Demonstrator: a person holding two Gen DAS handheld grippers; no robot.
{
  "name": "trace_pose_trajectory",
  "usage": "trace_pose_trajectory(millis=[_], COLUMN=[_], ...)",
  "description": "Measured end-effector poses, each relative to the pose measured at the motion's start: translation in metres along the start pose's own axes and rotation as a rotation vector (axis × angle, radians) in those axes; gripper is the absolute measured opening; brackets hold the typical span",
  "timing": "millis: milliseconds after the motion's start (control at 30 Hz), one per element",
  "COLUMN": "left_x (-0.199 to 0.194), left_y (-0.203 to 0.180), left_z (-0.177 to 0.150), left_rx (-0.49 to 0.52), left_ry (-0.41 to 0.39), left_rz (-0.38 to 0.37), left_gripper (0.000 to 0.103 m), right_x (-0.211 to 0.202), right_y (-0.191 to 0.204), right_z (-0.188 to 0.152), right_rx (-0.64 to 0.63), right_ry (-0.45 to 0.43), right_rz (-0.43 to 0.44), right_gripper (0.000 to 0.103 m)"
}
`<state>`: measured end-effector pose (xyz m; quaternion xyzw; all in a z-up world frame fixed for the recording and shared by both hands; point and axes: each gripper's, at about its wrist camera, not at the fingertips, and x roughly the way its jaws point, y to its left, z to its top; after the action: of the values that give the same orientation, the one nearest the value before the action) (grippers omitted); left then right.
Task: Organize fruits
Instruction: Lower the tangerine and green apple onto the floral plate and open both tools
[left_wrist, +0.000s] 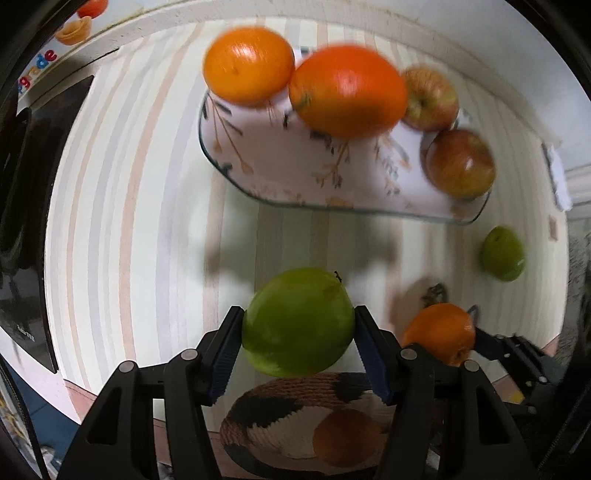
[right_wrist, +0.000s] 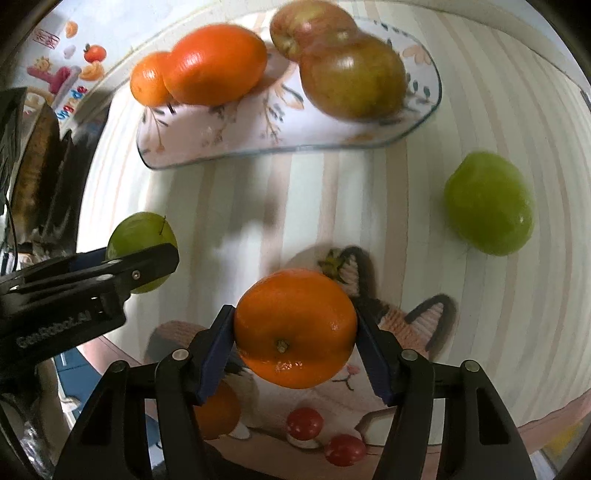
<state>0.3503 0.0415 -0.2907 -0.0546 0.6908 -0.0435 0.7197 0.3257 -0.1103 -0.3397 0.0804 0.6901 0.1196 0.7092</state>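
My left gripper (left_wrist: 298, 332) is shut on a green apple (left_wrist: 297, 319), held above the striped table. My right gripper (right_wrist: 295, 332) is shut on an orange (right_wrist: 293, 326); that orange also shows in the left wrist view (left_wrist: 439, 330). A floral glass plate (left_wrist: 295, 173) holds two oranges (left_wrist: 249, 64) (left_wrist: 347, 90) and two red apples (left_wrist: 430, 98) (left_wrist: 460, 162). The plate also shows in the right wrist view (right_wrist: 236, 136). Another green apple (right_wrist: 487, 203) lies on the table to the right. The left gripper and its apple show in the right wrist view (right_wrist: 142, 240).
A woven cat-shaped mat (left_wrist: 295, 417) lies at the near table edge; in the right wrist view (right_wrist: 410, 321) it lies under the orange. Dark objects (left_wrist: 22, 184) stand at the left. A printed fruit box (right_wrist: 66, 70) stands behind the plate.
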Motion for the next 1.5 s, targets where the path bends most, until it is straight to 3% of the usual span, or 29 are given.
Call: trace_pose_trajectory(millis=[133, 300, 633, 1100, 1200, 1300, 1500], left_x=[-0.031, -0.046, -0.011, 0.009, 0.007, -0.003, -0.026], left_y=[0.014, 0.028, 0.045, 0.035, 0.038, 0.039, 0.033], left_z=[0.018, 0.051, 0.1, 0.106, 0.103, 0.099, 0.084], left_rx=[-0.044, -0.077, -0.118, -0.133, -0.154, -0.151, -0.119], left_ry=[-0.053, -0.094, -0.039, 0.026, 0.015, -0.003, -0.055], left_rz=[-0.053, -0.062, -0.046, -0.02, -0.053, -0.065, -0.021], left_gripper=[0.057, 0.057, 0.057, 0.058, 0.065, 0.082, 0.084], right_x=[-0.016, -0.037, -0.026, -0.006, -0.015, -0.027, -0.055], right_y=[0.005, 0.013, 0.022, 0.015, 0.01, 0.009, 0.005], right_z=[0.01, 0.04, 0.102, 0.115, 0.112, 0.111, 0.101], right_rx=[0.012, 0.02, 0.008, 0.092, 0.116, 0.117, 0.096], right_ry=[-0.047, -0.123, -0.156, -0.085, -0.095, -0.121, -0.16], right_rz=[0.034, 0.051, 0.008, 0.072, 0.095, 0.09, -0.005], right_gripper=[0.066, 0.066, 0.066, 0.071, 0.083, 0.087, 0.094])
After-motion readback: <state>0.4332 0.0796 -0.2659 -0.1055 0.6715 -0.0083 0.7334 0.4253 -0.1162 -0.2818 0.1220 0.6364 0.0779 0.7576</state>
